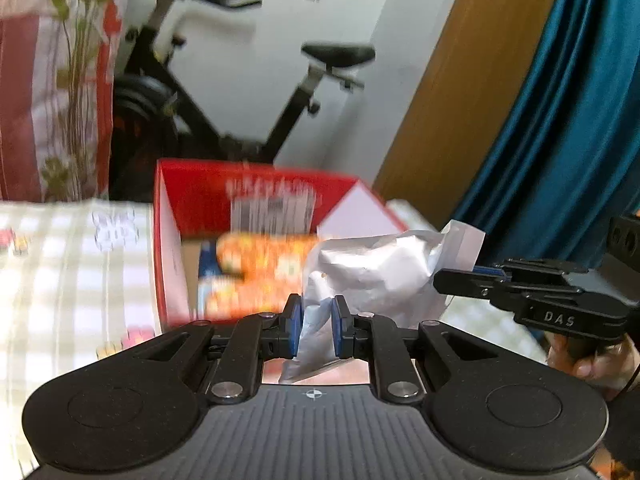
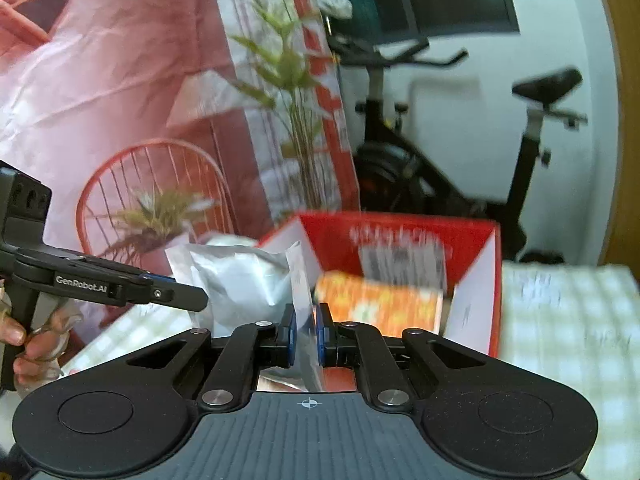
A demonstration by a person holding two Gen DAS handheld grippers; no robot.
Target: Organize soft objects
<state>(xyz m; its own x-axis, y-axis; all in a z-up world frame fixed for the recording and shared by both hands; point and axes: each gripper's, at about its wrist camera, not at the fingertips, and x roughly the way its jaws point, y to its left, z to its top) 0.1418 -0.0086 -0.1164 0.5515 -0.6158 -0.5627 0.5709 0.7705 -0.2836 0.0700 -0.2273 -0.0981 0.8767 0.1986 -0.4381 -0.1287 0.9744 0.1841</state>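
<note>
A soft silver foil pouch [image 1: 372,272] hangs in the air between both grippers, just in front of an open red cardboard box [image 1: 256,192]. My left gripper [image 1: 316,326] is shut on the pouch's left edge. My right gripper [image 2: 307,330] is shut on the pouch's [image 2: 248,280] right edge. The box [image 2: 404,224] holds an orange patterned packet [image 1: 264,272], also seen in the right wrist view [image 2: 380,304], and something blue [image 1: 208,264]. The right gripper shows at the right of the left wrist view [image 1: 456,280]; the left gripper shows at the left of the right wrist view [image 2: 192,298].
The box stands on a pale checked cloth [image 1: 72,264]. Behind it are a black exercise bike [image 1: 248,92], a white wall, a wooden door frame [image 1: 452,92] and a teal curtain [image 1: 568,112]. A pink and red printed backdrop [image 2: 120,100] hangs at the left.
</note>
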